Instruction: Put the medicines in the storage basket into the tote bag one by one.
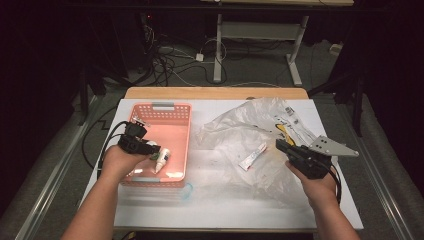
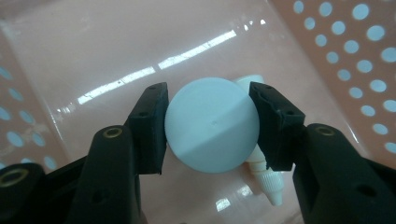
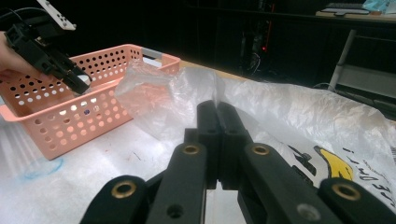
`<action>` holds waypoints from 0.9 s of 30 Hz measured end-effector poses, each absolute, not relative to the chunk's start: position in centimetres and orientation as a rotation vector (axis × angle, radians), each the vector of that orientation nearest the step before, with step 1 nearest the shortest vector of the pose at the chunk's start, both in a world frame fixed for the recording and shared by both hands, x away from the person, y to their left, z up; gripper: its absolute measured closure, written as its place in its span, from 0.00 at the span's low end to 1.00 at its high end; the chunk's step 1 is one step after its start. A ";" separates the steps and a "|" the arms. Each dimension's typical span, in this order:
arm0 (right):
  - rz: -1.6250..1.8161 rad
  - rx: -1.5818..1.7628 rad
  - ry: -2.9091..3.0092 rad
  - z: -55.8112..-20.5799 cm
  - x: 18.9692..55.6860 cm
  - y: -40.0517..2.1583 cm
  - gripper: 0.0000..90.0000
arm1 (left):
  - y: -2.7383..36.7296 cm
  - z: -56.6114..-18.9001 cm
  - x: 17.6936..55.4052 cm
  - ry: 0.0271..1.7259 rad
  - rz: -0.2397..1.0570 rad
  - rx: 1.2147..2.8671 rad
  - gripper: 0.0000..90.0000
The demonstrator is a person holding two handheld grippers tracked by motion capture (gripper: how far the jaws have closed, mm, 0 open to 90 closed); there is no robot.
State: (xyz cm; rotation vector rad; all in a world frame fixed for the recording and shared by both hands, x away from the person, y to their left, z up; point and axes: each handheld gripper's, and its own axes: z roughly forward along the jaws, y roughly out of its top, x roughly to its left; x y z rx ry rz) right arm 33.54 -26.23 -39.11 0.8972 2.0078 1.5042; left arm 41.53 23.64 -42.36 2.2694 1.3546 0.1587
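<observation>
1. The left gripper (image 2: 210, 126) hangs over the pink perforated plastic basket (image 1: 177, 112) with its jaws pressed on either side of a round white plastic cap (image 2: 212, 125), seemingly the top of a small bottle, held inside the basket just above its floor.
2. A small white dropper bottle with a ribbed nozzle (image 2: 266, 179) already lies on the basket floor, directly beneath and behind the held cap.
3. The right gripper (image 1: 295, 152) rests with its jaws fully closed and empty at the near edge of the crumpled clear plastic bag (image 1: 260, 117) on the bench (image 1: 225, 210).
4. A small white tube with red print (image 1: 252, 156) lies on the bag, near the right gripper.
5. Risk: the pads grip a smooth round rim, so the bottle could slip or swivel out early.
6. Risk: released here, it would probably land on the dropper bottle and roll.
7. Risk: reaching for the tube, closed jaws may snag or drag the loose bag.
</observation>
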 end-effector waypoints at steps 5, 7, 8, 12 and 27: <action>1.505 0.902 2.008 -39.1 33.5 -26.1 1.00 | 24.0 -41.9 41.2 1.342 0.170 2.243 0.54; 1.506 0.900 2.009 -39.1 33.6 -26.1 1.00 | 24.0 -41.8 41.1 1.341 0.176 2.229 0.54; 1.505 0.900 2.010 -39.1 33.6 -26.1 1.00 | 24.0 -41.7 41.1 1.335 0.181 2.228 0.54; 1.505 0.903 2.011 -39.2 33.6 -26.1 1.00 | 23.9 -41.4 40.7 1.319 0.198 2.196 0.54; 1.507 0.901 2.006 -39.1 33.5 -26.2 1.00 | 23.6 -40.4 39.0 1.261 0.250 2.084 0.54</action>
